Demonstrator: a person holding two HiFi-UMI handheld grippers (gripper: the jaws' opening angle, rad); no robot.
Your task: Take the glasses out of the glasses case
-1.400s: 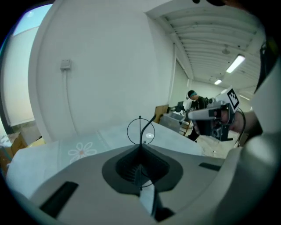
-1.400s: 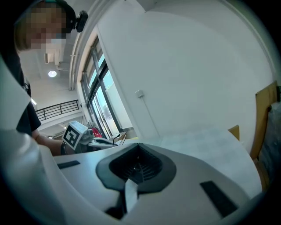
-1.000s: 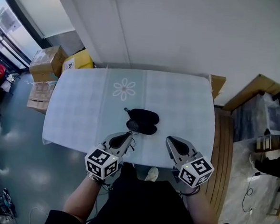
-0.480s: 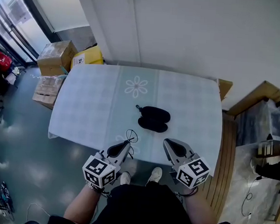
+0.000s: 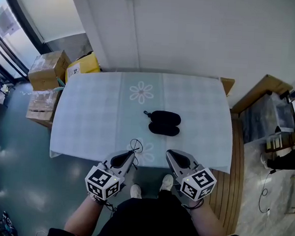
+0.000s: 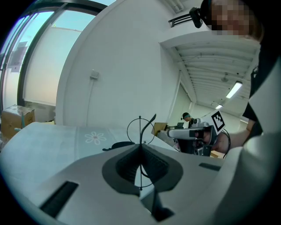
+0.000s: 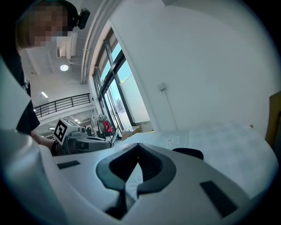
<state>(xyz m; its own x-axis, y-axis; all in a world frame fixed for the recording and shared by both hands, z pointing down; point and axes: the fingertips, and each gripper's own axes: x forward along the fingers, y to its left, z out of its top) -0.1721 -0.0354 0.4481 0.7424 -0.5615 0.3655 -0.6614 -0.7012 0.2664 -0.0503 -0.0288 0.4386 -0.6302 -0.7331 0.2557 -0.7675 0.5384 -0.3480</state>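
Cardboard boxes [image 5: 48, 65] sit on the floor off the left end of the table [image 5: 87, 116].

Left gripper [image 5: 130, 153]: jaws pinched together on the glasses [image 5: 135, 146], held above the table's near edge. In the left gripper view the thin wire frame [image 6: 140, 132] stands edge-on between the pads, one round rim above them.

Handling, judged: very light, springy, easily bent; lenses smudge or scratch. The best hold looks to be the bridge or a temple hinge, with light pressure.

Glasses case [image 5: 163, 123]: black, lying open mid-table, well apart from the glasses.

Right gripper [image 5: 171, 156]: jaws closed against each other, holding nothing, level with the left one at the near edge.

Versus 1.0 s ago: the glasses were then right beside the case; they have since been drawn back toward the person. The case has not visibly shifted on the cloth.
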